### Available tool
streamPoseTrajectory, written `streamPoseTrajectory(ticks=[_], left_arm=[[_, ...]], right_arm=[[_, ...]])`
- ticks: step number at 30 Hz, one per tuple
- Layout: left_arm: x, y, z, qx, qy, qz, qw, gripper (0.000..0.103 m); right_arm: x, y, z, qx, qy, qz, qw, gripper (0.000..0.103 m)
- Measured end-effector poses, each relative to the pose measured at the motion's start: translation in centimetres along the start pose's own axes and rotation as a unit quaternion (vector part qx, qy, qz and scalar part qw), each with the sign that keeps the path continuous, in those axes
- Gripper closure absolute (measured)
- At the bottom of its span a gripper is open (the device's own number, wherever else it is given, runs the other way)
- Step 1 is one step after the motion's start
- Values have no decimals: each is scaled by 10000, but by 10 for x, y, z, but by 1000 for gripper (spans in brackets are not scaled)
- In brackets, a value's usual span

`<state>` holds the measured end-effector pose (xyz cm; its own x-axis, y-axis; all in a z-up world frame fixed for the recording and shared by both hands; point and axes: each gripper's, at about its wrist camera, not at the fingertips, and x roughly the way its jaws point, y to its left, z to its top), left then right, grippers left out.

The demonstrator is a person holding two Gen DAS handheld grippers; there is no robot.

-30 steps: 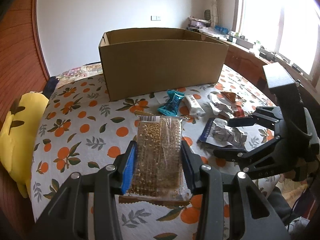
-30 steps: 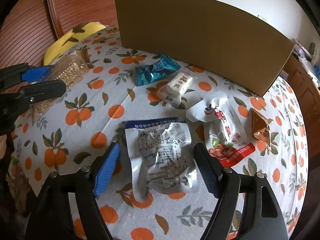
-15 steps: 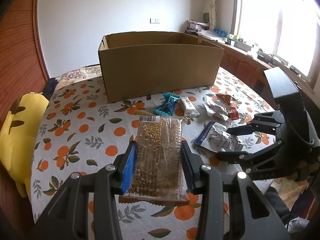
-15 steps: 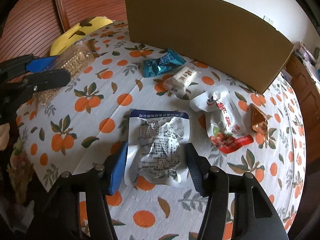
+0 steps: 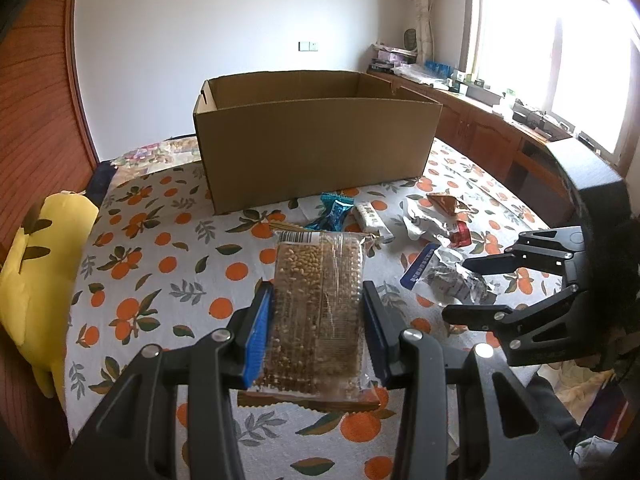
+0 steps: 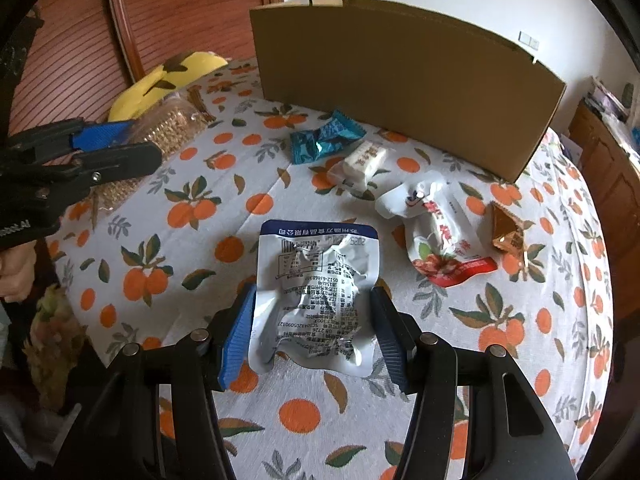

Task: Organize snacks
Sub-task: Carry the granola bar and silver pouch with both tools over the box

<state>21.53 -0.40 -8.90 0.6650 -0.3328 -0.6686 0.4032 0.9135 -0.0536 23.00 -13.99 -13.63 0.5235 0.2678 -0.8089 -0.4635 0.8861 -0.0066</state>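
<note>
My left gripper (image 5: 318,300) is shut on a clear pack of grain bars (image 5: 320,264), held a little above the orange-print tablecloth (image 5: 168,264). My right gripper (image 6: 314,312) is shut on a crinkled silver pouch with a blue top edge (image 6: 316,276), its pads pressing both sides, lifted off the cloth. An open cardboard box (image 5: 316,148) stands behind the snacks. The left wrist view shows the right gripper (image 5: 472,284) with the pouch (image 5: 448,280) at the right. Seen from the right wrist, the left gripper (image 6: 124,140) and its pack (image 6: 172,128) are at the left.
Loose on the cloth before the box (image 6: 400,88) lie a teal wrapper (image 6: 320,142), a white bar (image 6: 366,158), a white-and-red pouch (image 6: 440,232) and a small brown packet (image 6: 508,232). A yellow plush (image 5: 36,272) sits at the table's left edge. A wooden counter runs under the window.
The right gripper's jaws closed onto the silver pouch and raised it off the cloth. The left gripper kept its hold on the grain bar pack and barely shifted.
</note>
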Motion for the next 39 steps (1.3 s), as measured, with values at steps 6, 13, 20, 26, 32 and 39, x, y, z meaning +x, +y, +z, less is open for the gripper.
streamPoseTrajectory(ticks=[6, 13, 20, 26, 32, 39], left_arm=[[-6, -1, 5, 13, -67, -2, 10000, 61], [-14, -4, 7, -20, -174, -30, 9998, 61], [-19, -7, 6, -42, -239, -50, 9997, 61], [-22, -9, 17, 0, -389, -48, 9992, 61], [-16, -8, 35, -29, -551, -96, 9984, 61], [2, -8, 65, -9, -724, -134, 9973, 61]], right_arm=[[-18, 1, 5, -3, -164, 2, 9999, 45], [-30, 2, 7, -8, -301, -50, 9995, 45], [-37, -1, 2, 126, -394, -76, 9991, 45], [-49, -9, 4, 228, -541, -118, 9982, 45], [-65, -23, 17, 248, -721, -263, 9967, 45], [-76, -44, 38, 203, -927, -365, 9948, 45]])
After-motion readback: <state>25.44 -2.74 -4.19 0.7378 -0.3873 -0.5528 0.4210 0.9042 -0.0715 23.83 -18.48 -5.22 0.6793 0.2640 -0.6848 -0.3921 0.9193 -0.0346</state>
